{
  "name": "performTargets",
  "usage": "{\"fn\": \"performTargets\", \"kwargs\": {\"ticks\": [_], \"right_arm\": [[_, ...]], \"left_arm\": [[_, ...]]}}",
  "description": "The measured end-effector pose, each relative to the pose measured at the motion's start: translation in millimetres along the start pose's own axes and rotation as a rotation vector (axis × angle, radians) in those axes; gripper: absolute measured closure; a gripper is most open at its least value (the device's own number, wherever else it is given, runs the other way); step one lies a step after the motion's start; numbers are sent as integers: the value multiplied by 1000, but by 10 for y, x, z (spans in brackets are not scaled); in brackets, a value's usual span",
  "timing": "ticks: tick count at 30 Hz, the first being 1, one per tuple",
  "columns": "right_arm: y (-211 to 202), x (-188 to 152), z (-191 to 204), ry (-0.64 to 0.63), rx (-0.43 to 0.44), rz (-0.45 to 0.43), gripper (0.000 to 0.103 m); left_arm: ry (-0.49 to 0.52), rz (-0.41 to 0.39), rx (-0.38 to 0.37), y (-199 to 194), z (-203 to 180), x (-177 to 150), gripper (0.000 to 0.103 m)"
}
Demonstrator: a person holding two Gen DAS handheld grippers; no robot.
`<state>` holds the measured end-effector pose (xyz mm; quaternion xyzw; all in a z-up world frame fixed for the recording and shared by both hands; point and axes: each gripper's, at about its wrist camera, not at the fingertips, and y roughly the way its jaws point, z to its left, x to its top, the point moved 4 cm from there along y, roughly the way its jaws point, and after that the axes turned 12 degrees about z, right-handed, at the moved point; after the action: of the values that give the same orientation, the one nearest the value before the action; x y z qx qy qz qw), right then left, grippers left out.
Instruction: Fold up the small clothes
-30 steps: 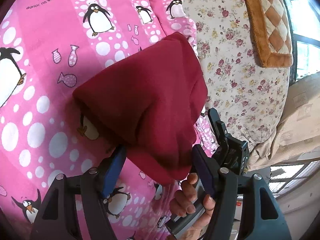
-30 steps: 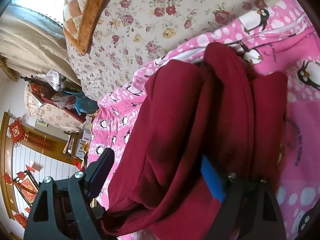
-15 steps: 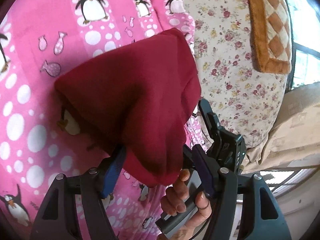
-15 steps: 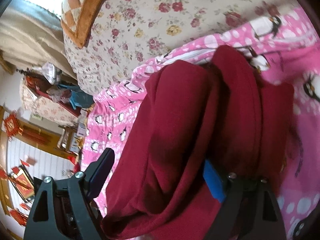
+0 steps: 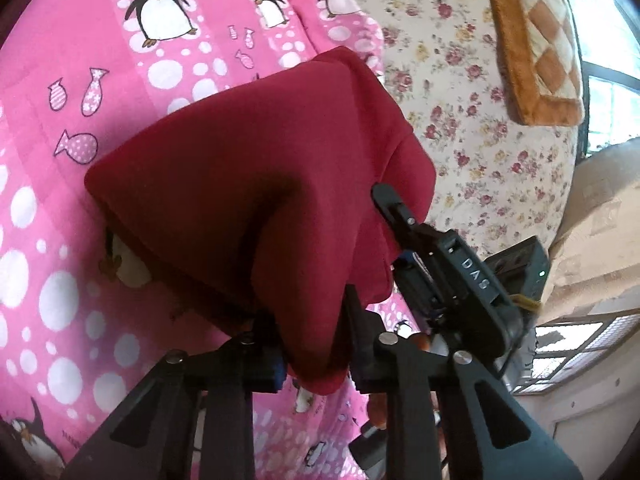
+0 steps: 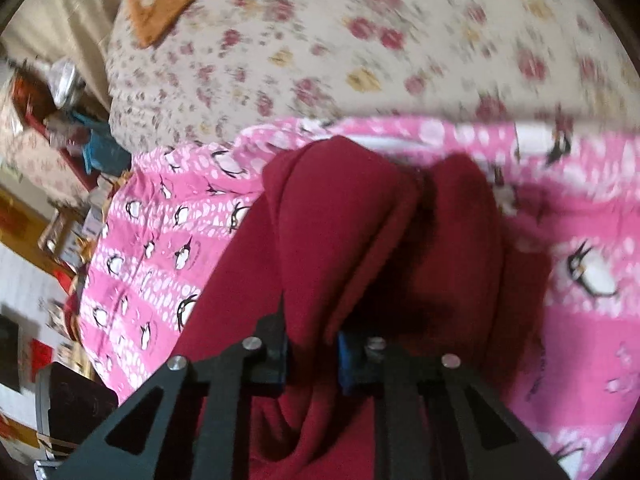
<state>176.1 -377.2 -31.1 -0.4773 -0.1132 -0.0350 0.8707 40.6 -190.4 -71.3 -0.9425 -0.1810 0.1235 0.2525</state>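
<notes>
A dark red garment (image 5: 248, 184) is bunched and folded over, lifted partly off the pink penguin blanket (image 5: 100, 60). My left gripper (image 5: 316, 356) is shut on its near edge. In the right wrist view the same red garment (image 6: 360, 232) hangs in thick folds, and my right gripper (image 6: 312, 356) is shut on a fold of it. The right gripper's body (image 5: 460, 280) shows in the left wrist view, just right of the cloth. The right wrist view is blurred by motion.
A floral cream quilt (image 5: 480, 112) lies beyond the pink blanket (image 6: 168, 240), with an orange checked cushion (image 5: 536, 40) on it. A window and beige cover are at the far right. Cluttered shelves and furniture (image 6: 60, 92) stand past the bed's edge.
Both grippers have closed from open onto the red garment. The cloth has been gathered and pulled up between them, and the right view has swung sharply.
</notes>
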Motion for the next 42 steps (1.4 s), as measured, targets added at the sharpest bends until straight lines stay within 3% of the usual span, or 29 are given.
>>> {"fn": "performTargets", "kwargs": {"ticks": [8, 17, 29, 31, 35, 39, 42], "right_arm": [[-356, 3, 171, -62, -106, 6, 86], [-566, -126, -45, -44, -177, 9, 88], [-302, -214, -557, 48, -287, 24, 88], [-292, -213, -597, 73, -273, 7, 87], [-451, -274, -651, 116, -238, -52, 64], [-765, -362, -629, 133, -265, -142, 62], [-919, -348, -588, 149, -206, -191, 62]], "left_arm": [[28, 28, -35, -45, -151, -204, 103], [74, 85, -15, 217, -275, -447, 103], [103, 146, 50, 523, -182, -567, 103], [110, 148, 54, 490, -185, -589, 103], [131, 193, 86, 322, -139, -661, 99], [207, 190, 172, 30, -94, -727, 97], [304, 121, 244, -244, -125, -686, 97]]}}
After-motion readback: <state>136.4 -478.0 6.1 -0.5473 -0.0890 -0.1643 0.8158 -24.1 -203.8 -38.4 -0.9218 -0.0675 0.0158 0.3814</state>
